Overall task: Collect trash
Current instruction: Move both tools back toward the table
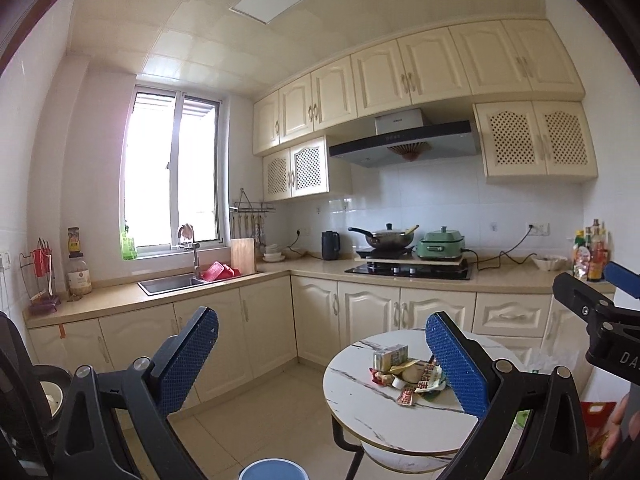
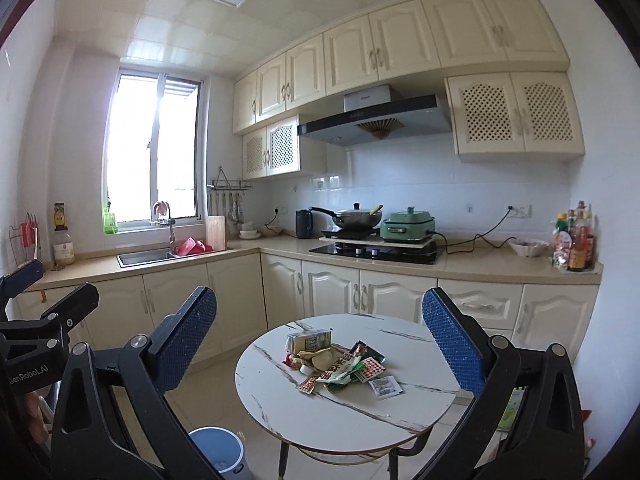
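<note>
We hold both tools wide apart and empty, left tool (image 1: 322, 354) and right tool (image 2: 320, 338). The trash pile (image 2: 340, 362) sits untouched on the round counter (image 2: 280, 408); the blue bin (image 2: 218, 450) waits below. Nothing collected yet, we judge.

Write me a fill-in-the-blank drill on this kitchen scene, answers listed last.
1. The trash pile lies on the round ____ table.
2. The blue bin stands on the ____.
3. Both the left tongs and right tongs are ____.
4. The wok sits beside a ____ electric cooker.

Answers: marble; floor; open; green
</note>
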The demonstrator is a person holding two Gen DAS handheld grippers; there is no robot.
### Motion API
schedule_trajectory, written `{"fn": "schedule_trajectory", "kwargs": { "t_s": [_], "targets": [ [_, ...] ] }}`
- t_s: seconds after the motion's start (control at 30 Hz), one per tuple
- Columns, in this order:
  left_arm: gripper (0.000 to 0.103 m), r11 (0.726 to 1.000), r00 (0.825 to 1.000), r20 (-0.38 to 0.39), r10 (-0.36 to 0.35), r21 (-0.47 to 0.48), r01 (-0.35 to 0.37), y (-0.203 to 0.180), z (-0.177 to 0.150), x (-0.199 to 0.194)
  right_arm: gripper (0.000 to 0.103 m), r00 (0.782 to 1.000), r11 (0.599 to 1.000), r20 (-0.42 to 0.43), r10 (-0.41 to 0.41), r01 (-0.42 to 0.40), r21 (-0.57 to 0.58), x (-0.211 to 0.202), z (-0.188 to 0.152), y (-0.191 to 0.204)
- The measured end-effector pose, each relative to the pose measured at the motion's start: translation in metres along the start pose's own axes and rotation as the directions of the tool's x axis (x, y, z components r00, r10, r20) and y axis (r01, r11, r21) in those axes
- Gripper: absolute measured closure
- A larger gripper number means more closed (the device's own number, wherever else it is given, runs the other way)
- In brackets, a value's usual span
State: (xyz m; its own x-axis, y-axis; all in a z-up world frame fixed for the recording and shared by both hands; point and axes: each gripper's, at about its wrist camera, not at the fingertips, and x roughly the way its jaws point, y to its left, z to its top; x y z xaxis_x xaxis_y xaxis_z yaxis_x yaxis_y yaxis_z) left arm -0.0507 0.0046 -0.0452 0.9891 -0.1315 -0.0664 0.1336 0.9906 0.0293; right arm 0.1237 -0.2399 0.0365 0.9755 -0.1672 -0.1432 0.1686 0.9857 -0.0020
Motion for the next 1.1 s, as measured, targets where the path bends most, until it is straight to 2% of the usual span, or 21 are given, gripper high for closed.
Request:
{"fn": "schedule_trajectory", "kwargs": {
  "t_s": [0.3,0.47,0.73,0.97,1.1],
  "targets": [
    [0.001,1.000,1.000,-0.005,0.025,-0.014,-0.025,-0.003,-0.005,-0.010,0.000,1.000,1.000,0.000,0.011,-0.011,-0.005,0.001,0.000,0.004],
    [0.001,1.000,1.000,-0.011,0.020,-0.013,-0.020,-0.005,0.010,0.003,0.000,1.000,1.000,-0.001,0.011,-0.011,-0.005,0.001,-0.001,0.003],
    [0.001,1.000,1.000,-0.025,0.010,-0.012,-0.011,-0.009,0.016,0.022,0.000,1.000,1.000,-0.023,-0.012,0.012,-0.004,0.009,-0.005,-0.005],
    [0.001,0.999,0.995,-0.095,-0.028,-0.031,0.025,-0.008,0.010,0.075,0.000,0.992,0.997,-0.098,-0.082,0.083,0.007,0.042,-0.023,-0.032],
    [0.001,0.996,0.977,-0.200,-0.078,-0.051,0.070,-0.015,-0.004,0.132,0.000,0.973,0.992,-0.197,-0.121,0.128,0.021,0.079,-0.051,-0.058]
  ]
}}
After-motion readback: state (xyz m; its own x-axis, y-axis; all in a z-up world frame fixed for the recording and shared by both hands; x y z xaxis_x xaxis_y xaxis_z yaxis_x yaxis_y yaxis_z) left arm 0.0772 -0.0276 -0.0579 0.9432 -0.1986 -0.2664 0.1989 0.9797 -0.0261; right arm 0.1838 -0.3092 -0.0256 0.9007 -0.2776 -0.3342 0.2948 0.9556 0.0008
